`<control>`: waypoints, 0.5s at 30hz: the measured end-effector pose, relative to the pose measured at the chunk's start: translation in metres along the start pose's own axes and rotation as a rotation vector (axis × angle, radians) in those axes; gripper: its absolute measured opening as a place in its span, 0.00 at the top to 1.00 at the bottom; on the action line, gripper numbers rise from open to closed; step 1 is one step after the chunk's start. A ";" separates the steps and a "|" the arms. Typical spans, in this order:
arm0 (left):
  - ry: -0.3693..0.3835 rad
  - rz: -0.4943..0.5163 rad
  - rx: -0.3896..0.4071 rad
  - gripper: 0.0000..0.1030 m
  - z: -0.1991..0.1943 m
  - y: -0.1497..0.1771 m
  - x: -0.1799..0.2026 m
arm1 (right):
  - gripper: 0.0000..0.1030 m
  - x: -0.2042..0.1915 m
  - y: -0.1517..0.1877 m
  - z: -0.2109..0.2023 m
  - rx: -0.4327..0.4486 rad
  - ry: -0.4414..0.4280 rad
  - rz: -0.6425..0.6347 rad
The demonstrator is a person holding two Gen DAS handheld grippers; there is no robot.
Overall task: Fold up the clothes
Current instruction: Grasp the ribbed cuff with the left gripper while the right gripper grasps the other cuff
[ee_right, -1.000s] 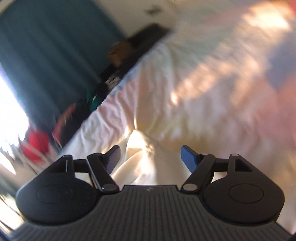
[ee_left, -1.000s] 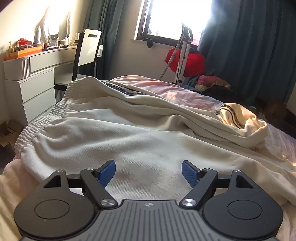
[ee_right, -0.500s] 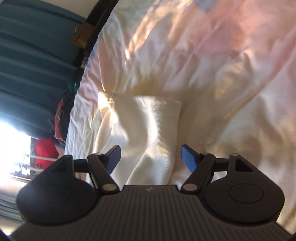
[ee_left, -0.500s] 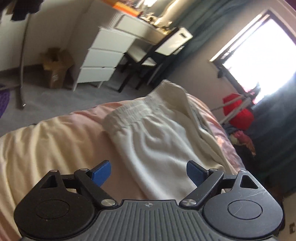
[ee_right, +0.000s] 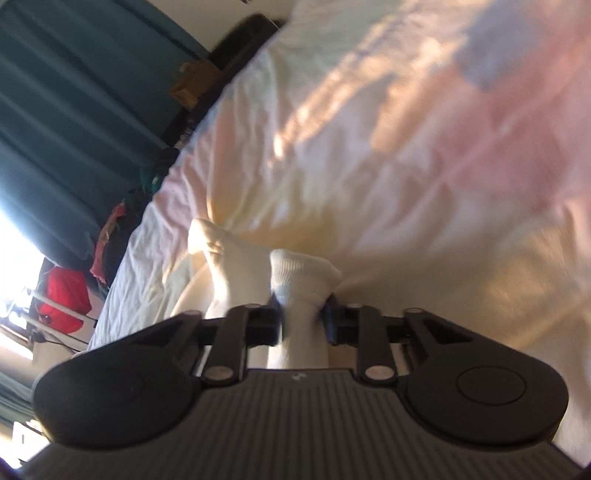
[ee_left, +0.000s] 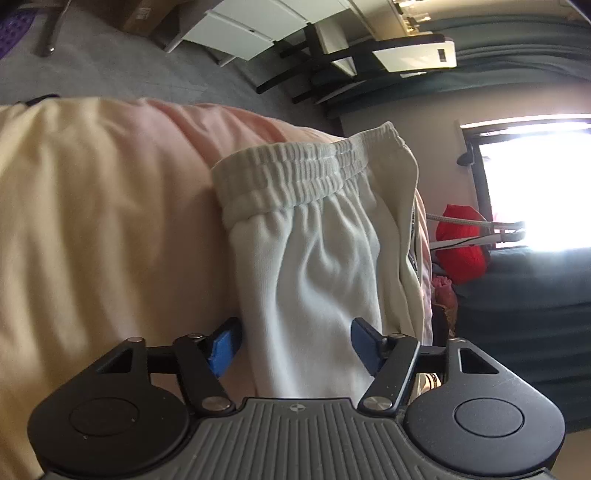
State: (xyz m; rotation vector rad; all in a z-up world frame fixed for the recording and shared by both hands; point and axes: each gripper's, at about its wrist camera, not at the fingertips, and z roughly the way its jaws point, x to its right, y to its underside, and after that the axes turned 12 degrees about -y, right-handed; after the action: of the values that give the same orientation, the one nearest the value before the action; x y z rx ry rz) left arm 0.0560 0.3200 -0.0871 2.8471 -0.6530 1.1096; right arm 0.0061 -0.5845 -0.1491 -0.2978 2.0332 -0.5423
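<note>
Cream sweatpants [ee_left: 325, 266] lie on the bed, their gathered elastic waistband [ee_left: 295, 173] toward the bed's edge. My left gripper [ee_left: 295, 345] straddles the side of the pants just below the waistband. Its jaws are closing with the cloth between the blue pads [ee_left: 223, 349], which are not clamped tight. In the right wrist view the ribbed leg cuff [ee_right: 301, 273] is bunched between the fingers of my right gripper [ee_right: 303, 321]. Its jaws are closing and the pads press on the cuff. The rest of that leg [ee_right: 207, 273] trails off to the left.
The bed carries a wrinkled pink and cream sheet [ee_left: 92, 206] [ee_right: 388, 166]. Beyond its edge are grey carpet, a white dresser [ee_left: 243, 29], a black and white chair [ee_left: 399, 55], a bright window [ee_left: 535, 184], a red bag [ee_left: 461, 243] and teal curtains [ee_right: 74, 92].
The left gripper rolled and slid to the waistband end, and its jaws narrowed around the cloth. The right gripper sank onto the leg cuff and closed on it.
</note>
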 end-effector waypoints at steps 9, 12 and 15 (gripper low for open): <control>0.025 0.138 0.023 0.94 0.009 -0.018 -0.008 | 0.89 -0.029 -0.009 -0.007 0.119 -0.076 -0.085; 0.083 0.131 0.094 0.97 -0.006 -0.016 -0.009 | 0.89 -0.026 -0.013 -0.009 0.134 -0.073 -0.072; 0.190 0.144 0.199 0.98 -0.029 -0.013 -0.002 | 0.89 -0.025 -0.015 -0.013 0.157 -0.078 -0.059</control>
State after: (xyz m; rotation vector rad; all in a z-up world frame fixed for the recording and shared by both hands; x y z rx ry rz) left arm 0.0413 0.3374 -0.0654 2.8380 -0.7856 1.5260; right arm 0.0066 -0.5834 -0.1176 -0.2809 1.8990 -0.7128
